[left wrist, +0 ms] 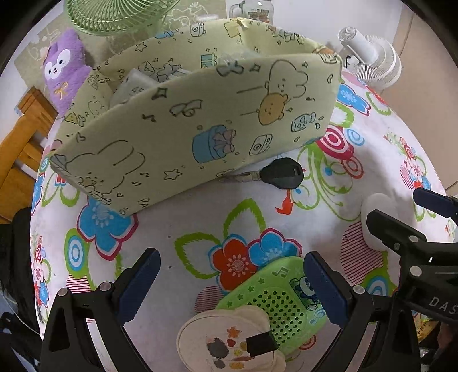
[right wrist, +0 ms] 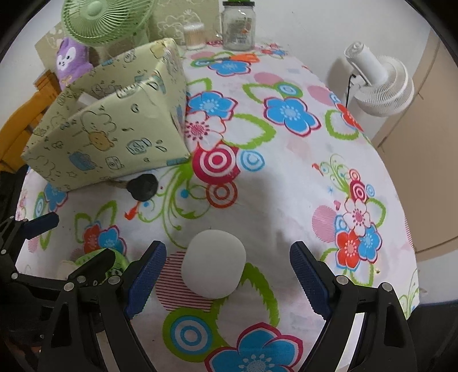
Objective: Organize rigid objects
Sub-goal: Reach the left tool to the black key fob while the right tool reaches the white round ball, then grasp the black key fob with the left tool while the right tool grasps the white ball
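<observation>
Squarely between the wide-apart pads of the right gripper [right wrist: 228, 274] — white rounded object [right wrist: 214, 263], seemingly untouched — on the floral tablecloth [right wrist: 286, 183].

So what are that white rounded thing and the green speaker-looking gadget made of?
The white rounded thing looks like matte plastic, possibly silicone: smooth, seamless, no shine. The green gadget looks like molded hard plastic with a slight sheen: a grid of punched holes and raised stars and notes.

White wall [right wrist: 300, 25] behind flowered tablecloth [right wrist: 286, 177] (wooden chair [left wrist: 20, 143] alongside).
</observation>
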The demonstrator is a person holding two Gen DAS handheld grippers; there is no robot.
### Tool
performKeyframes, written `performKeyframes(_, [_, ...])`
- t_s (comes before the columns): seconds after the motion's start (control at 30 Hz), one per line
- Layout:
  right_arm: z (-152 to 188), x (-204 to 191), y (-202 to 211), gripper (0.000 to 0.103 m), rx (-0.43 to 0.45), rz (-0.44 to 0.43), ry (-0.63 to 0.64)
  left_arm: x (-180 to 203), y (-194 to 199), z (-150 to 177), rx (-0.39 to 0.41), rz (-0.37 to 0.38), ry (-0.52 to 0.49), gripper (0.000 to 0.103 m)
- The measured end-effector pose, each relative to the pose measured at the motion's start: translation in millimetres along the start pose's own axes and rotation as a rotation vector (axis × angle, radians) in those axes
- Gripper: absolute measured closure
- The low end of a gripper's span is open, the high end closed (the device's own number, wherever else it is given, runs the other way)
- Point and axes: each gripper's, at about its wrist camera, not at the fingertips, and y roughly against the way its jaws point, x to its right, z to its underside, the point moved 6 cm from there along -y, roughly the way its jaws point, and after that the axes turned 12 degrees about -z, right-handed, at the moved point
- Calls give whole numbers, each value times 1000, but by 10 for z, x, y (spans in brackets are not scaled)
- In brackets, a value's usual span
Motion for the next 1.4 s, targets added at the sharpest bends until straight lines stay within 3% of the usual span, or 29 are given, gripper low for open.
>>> performKeyframes(0.23, [62,39,-150,24,-40,-17,-67,36,-63,-18,-2,-4,-15,2])
performKeyframes(0.43, [22,-25,-194,50,-59,-30,-58,110,-112,-66,2,5,-22,2])
performKeyframes(1.4, [-543,243,-333,51,-79,16,7,494,-479,-790,-38,-16,117,3])
